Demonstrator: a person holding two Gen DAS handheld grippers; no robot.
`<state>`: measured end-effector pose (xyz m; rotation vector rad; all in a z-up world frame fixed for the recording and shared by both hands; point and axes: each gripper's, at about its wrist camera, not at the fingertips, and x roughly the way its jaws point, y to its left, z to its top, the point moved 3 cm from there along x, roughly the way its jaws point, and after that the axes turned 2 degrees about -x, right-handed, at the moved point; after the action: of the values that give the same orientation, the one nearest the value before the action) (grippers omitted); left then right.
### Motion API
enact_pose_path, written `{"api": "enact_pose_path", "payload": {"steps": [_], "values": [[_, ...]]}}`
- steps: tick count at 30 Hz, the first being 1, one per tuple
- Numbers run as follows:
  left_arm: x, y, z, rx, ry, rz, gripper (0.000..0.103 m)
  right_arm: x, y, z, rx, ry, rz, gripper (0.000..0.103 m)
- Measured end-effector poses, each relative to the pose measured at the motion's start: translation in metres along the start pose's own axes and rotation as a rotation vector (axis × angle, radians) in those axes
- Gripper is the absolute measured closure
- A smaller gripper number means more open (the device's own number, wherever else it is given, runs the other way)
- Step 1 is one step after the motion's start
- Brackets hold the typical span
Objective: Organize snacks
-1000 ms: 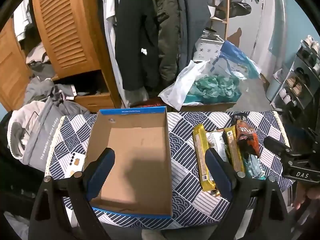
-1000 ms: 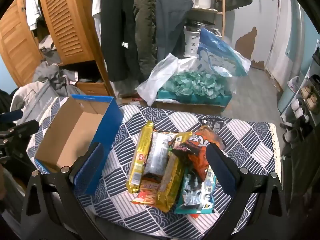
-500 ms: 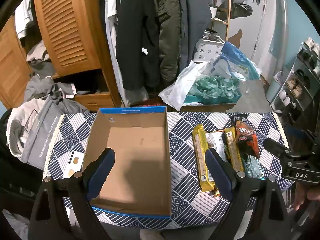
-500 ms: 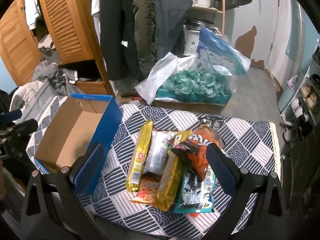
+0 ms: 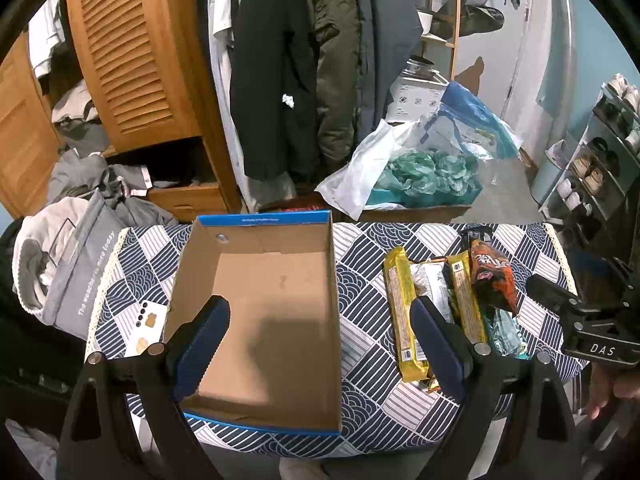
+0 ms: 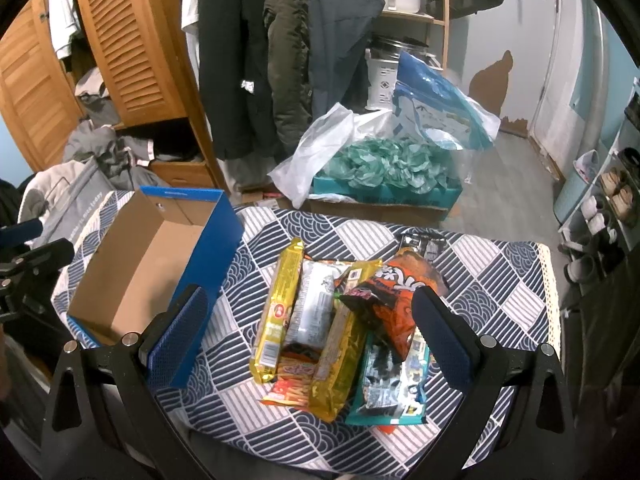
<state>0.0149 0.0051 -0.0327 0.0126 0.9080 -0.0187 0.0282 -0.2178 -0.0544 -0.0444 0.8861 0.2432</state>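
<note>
An empty blue-edged cardboard box sits on the left of the patterned table. A pile of snack packs lies to its right: a long yellow pack, a white pack, a gold pack, an orange bag and a teal pack. My left gripper is open, above the box's near end. My right gripper is open, above the snack pile's near side.
A white card lies left of the box. Behind the table are a wooden wardrobe, hanging coats, a clothes heap and a carton of teal items. A shoe rack stands on the right.
Both views have shifted only slightly; the left gripper has drawn back a touch. Nothing on the table has moved.
</note>
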Motion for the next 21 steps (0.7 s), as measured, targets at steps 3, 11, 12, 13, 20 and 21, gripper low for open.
{"api": "enact_pose_path", "payload": {"steps": [3, 11, 12, 13, 20, 21], "values": [[-0.0001, -0.0002, -0.0001, 0.004, 0.000, -0.001, 0.010, -0.0002, 0.0003, 0.0000, 0.000, 0.000, -0.002, 0.002], [-0.0002, 0.0003, 0.0004, -0.001, 0.002, -0.001, 0.010, -0.0001, 0.0007, 0.0001, 0.000, 0.001, -0.003, 0.002], [0.0000, 0.0004, 0.0014, 0.000, 0.003, -0.001, 0.010, -0.0001, 0.0008, 0.0002, 0.000, 0.002, -0.003, 0.002], [-0.0001, 0.0001, 0.0007, -0.001, 0.004, -0.001, 0.010, -0.0002, 0.0008, 0.0003, 0.000, 0.002, -0.003, 0.002], [0.0004, -0.0004, 0.0001, 0.000, 0.005, -0.001, 0.010, 0.0010, 0.0001, -0.0008, 0.000, 0.003, -0.003, 0.002], [0.0005, -0.0002, 0.0011, 0.001, 0.004, -0.001, 0.010, 0.0010, 0.0000, -0.0005, 0.000, 0.003, -0.003, 0.002]]}}
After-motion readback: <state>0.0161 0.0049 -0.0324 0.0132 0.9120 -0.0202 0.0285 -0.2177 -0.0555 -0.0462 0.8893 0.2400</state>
